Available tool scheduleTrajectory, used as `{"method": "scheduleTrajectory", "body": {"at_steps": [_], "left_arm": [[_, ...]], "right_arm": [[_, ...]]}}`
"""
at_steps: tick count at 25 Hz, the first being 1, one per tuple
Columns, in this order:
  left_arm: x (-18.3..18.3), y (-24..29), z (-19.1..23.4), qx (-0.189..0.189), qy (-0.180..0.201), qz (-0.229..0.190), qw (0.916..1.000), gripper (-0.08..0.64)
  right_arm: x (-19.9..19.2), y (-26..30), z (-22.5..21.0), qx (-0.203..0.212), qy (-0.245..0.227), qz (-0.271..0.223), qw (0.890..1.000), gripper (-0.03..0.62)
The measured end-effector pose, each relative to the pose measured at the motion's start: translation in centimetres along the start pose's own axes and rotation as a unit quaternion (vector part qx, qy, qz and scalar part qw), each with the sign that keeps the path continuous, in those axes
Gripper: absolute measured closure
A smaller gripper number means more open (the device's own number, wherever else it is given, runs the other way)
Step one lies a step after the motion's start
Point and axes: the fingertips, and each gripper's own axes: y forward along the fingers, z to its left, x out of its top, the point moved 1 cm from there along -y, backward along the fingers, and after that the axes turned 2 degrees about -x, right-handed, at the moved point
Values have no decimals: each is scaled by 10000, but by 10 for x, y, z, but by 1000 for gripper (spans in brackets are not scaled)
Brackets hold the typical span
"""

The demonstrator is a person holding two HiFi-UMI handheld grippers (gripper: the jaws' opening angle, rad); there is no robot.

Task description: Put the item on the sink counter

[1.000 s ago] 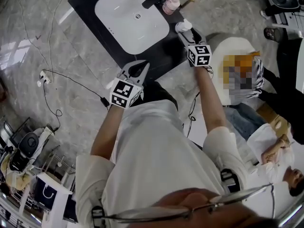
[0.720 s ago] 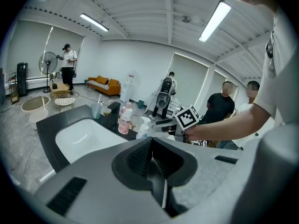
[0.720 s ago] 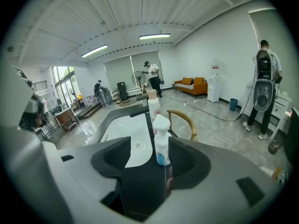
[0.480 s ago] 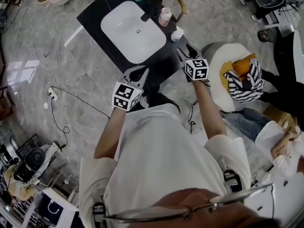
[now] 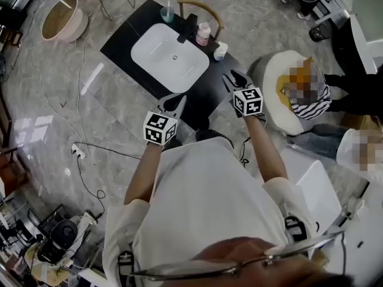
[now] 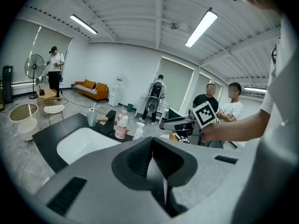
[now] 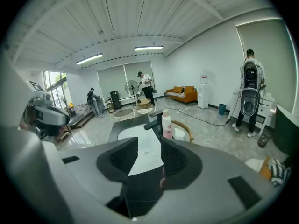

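A small white spray bottle (image 5: pixel 220 51) stands on the right end of the black sink counter (image 5: pixel 206 79), beside a pink bottle (image 5: pixel 203 33) and the faucet (image 5: pixel 188 27). It also shows in the left gripper view as the white bottle (image 6: pixel 138 130) and in the right gripper view as the white bottle (image 7: pixel 179 133). My right gripper (image 5: pixel 231 78) (image 7: pixel 144 148) hovers off the counter's near right edge, apart from the bottle. Its jaws have just been closing and stand partly open with nothing between them. My left gripper (image 5: pixel 175 102) (image 6: pixel 152 141) hangs over the near edge with its pads together, empty.
The white basin (image 5: pixel 170 58) fills the counter's middle, and a cup (image 5: pixel 167 14) stands at its far corner. A round white seat (image 5: pixel 272 94) with a striped cloth is at the right. On the floor lie a pink tub (image 5: pixel 60 17) and a cable (image 5: pixel 90 160). People stand at the right.
The right gripper has drawn back and up from the white bottle, which stays standing on the counter. The left gripper has also risen and backed off. The head view takes in more floor.
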Motion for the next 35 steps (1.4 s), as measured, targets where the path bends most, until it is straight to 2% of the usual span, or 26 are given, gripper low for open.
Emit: {"method": "scheduleTrajectory", "body": {"at_steps": [11, 20, 28, 35], "left_arm": [[-4, -40, 17, -759, 410, 50, 9963, 555], [-3, -52, -3, -1518, 765, 80, 9854, 555], [15, -58, -32, -1727, 840, -104, 9813, 555], [34, -62, -56, -1570, 690, -412, 9843, 555]], "right_arm": [[10, -52, 57, -841, 369, -435, 9948, 503], [6, -120, 96, -1396, 855, -941, 9820, 563], [9, -163, 112, -1447, 688, -1147, 9804, 586], [15, -190, 114, -1149, 620, -1256, 9835, 586]]}}
